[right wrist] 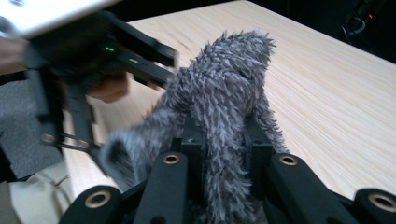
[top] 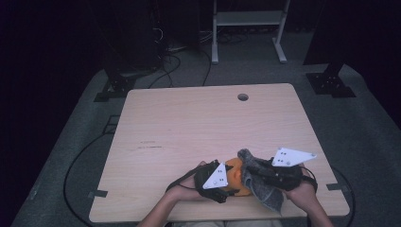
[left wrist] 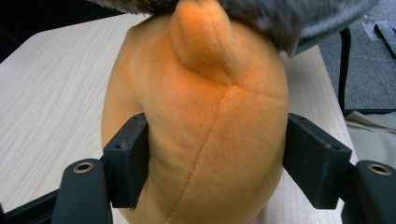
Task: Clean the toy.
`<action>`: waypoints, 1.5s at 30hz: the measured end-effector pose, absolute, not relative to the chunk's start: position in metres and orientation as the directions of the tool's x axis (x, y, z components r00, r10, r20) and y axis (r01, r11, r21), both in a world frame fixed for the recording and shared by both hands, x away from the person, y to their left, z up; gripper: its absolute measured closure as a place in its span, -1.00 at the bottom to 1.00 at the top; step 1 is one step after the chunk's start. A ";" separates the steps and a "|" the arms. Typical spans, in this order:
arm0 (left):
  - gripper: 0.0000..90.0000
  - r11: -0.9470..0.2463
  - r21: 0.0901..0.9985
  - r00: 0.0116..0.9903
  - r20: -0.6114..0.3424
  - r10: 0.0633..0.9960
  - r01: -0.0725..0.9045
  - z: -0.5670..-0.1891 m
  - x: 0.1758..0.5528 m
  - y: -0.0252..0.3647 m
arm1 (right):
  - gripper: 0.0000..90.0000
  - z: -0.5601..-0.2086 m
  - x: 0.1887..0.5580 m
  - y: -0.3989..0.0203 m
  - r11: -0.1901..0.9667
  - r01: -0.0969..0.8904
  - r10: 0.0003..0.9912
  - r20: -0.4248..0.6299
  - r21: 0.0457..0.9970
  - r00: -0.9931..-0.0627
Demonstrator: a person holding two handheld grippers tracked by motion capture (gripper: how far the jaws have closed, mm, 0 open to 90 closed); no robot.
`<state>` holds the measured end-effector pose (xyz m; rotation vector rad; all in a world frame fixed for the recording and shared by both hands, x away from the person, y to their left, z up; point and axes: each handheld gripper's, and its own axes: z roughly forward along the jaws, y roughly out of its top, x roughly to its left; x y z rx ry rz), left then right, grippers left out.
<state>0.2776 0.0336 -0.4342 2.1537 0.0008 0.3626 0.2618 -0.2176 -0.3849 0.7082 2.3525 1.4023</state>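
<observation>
Left tool [left wrist: 212, 163] is squeezing the orange plush toy [left wrist: 201, 116] between its pads, while the right tool [right wrist: 224, 140] is clamping a grey shaggy cloth [right wrist: 224, 93] draped over the toy's top, near the table's [top: 189, 123] front edge.

In the high view, the orange plush toy [top: 235, 176] at lower centre is mostly hidden: the left gripper [top: 226, 182] covers its left side and the grey cloth [top: 261, 182] drapes over its right. The person's forearms are cut off by the bottom edge.

In the left gripper view, the toy's underside runs off the bottom edge, and the cloth [left wrist: 280, 14] is cut by the top edge, covering the toy's top.

In the right gripper view, the other gripper at upper left is blurred, its white plate cut off by the corner. The cloth [right wrist: 224, 102] hides the inner faces of the jaws.
</observation>
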 end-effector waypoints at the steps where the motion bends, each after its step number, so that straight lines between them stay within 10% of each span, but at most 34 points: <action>1: -0.34 -0.569 0.813 0.959 0.246 0.139 -0.126 -0.435 0.279 0.034 | 0.66 -0.387 0.264 -0.221 0.394 0.262 0.570 -0.010 0.881 -0.822; 16: -0.39 -0.598 0.785 0.960 0.266 0.091 -0.161 -0.434 0.272 0.030 | 0.67 -0.383 0.261 -0.215 0.429 0.251 0.517 -0.008 0.868 -0.856; 21: -0.72 -0.587 0.803 0.955 0.245 0.165 -0.104 -0.433 0.277 0.025 | 0.67 -0.387 0.262 -0.216 0.412 0.282 0.532 0.023 0.866 -0.846; 27: -0.42 -0.564 0.820 0.965 0.214 0.153 -0.092 -0.435 0.281 0.032 | 0.66 -0.393 0.272 -0.232 0.364 0.324 0.563 0.070 0.873 -0.823; 45: -0.46 -0.541 0.841 0.977 0.092 0.191 0.026 -0.437 0.299 0.058 | 0.66 -0.414 0.286 -0.257 0.303 0.409 0.627 0.143 0.861 -0.766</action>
